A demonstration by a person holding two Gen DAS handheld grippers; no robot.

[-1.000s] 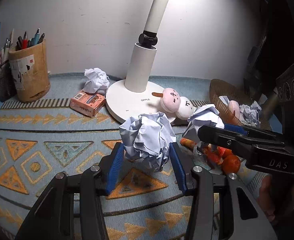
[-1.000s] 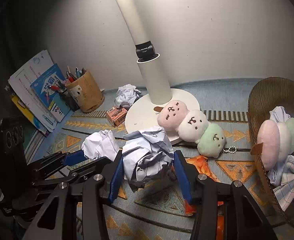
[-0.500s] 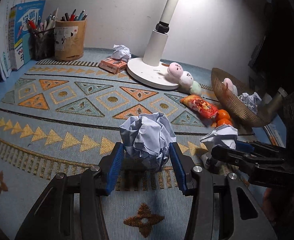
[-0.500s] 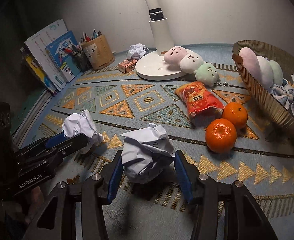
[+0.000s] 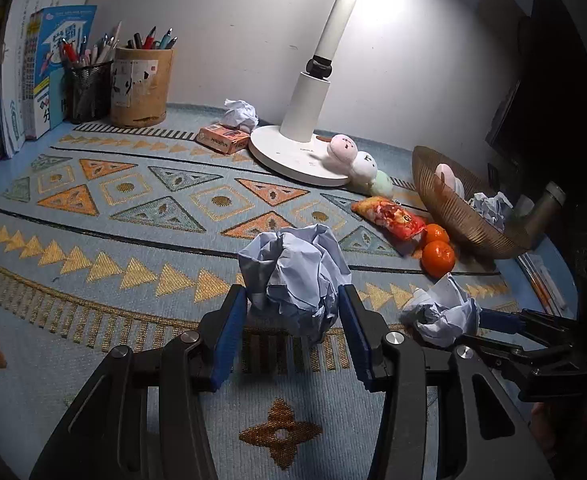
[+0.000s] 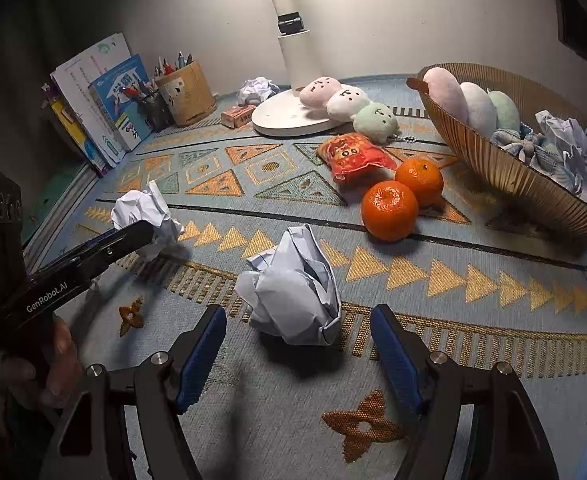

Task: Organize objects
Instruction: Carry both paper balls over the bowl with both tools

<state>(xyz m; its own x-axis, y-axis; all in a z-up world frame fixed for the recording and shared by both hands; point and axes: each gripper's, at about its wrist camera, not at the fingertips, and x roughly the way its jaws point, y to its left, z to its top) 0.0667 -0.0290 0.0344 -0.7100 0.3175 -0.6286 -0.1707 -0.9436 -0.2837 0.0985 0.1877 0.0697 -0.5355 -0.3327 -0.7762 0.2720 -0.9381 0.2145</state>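
My left gripper (image 5: pixel 291 320) is shut on a crumpled pale-blue paper ball (image 5: pixel 293 276), held low over the patterned mat near its front edge. It also shows in the right wrist view (image 6: pixel 145 216) at the left. My right gripper (image 6: pixel 297 344) is open. A second crumpled paper ball (image 6: pixel 293 292) lies loose on the mat between its blue pads (image 6: pixel 201 356), touching neither. That ball also shows in the left wrist view (image 5: pixel 441 312) at the right.
A woven basket (image 6: pixel 513 176) at the right holds plush toys and crumpled paper. Two oranges (image 6: pixel 389 210), a red snack packet (image 6: pixel 353 156), plush dumplings (image 6: pixel 345 98), a lamp base (image 5: pixel 293 152), a small box (image 5: pixel 221 140), another paper ball (image 5: pixel 239 112), pen cups (image 5: pixel 141 84) and books (image 5: pixel 33 80) lie behind.
Both grippers pulled back from the lamp toward the mat's front edge. The right gripper opened and its paper ball now rests on the mat. The left still holds its ball.
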